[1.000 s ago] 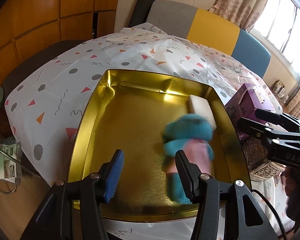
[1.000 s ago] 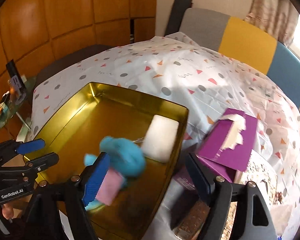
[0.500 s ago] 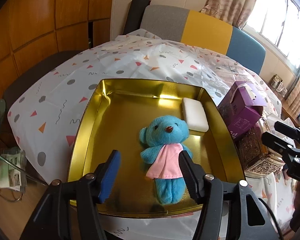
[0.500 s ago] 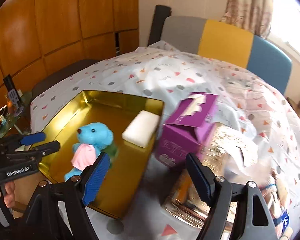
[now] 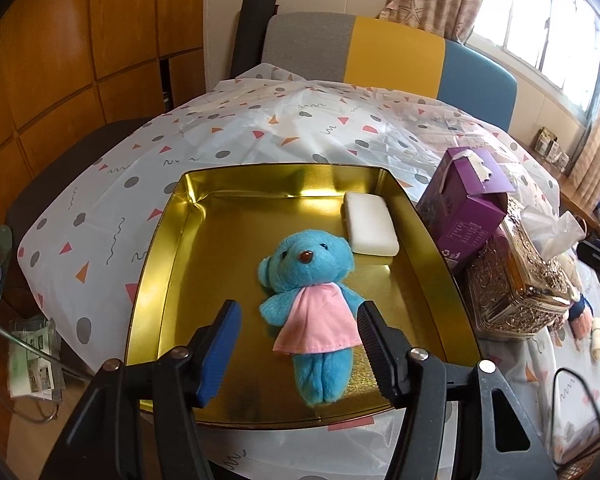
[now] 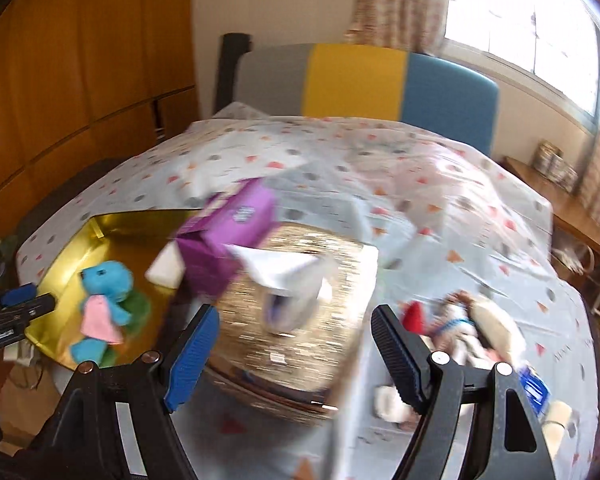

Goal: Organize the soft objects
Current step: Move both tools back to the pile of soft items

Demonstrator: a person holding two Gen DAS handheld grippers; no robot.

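The gold tray is the landmark. Nearest the lens, the left gripper hangs over the tray's near edge; its jaws have just been opening and stand apart with nothing pressed between them. The blue teddy bear in a pink dress lies face up on the tray floor, its legs pointing at the near rim. Its lower body falls in the gap between the two fingers, closer to the black one, and neither pad touches it. Beyond the bear, in the tray's far right corner, lies a white pad, flat and apart from the bear.

Just right of the tray stand a purple carton and, nearer the camera, an ornate gold tissue box with tissue sticking out of its top. Both rest on the patterned tablecloth.

The right wrist view is smeared by motion. The right gripper has its jaws wide and empty, over the tissue box, with the tray and bear off to its left. Only this view shows the heap of small plush toys on the cloth well right of the tray, beside the black finger. It also shows the left gripper's tips at the tray's near left edge.
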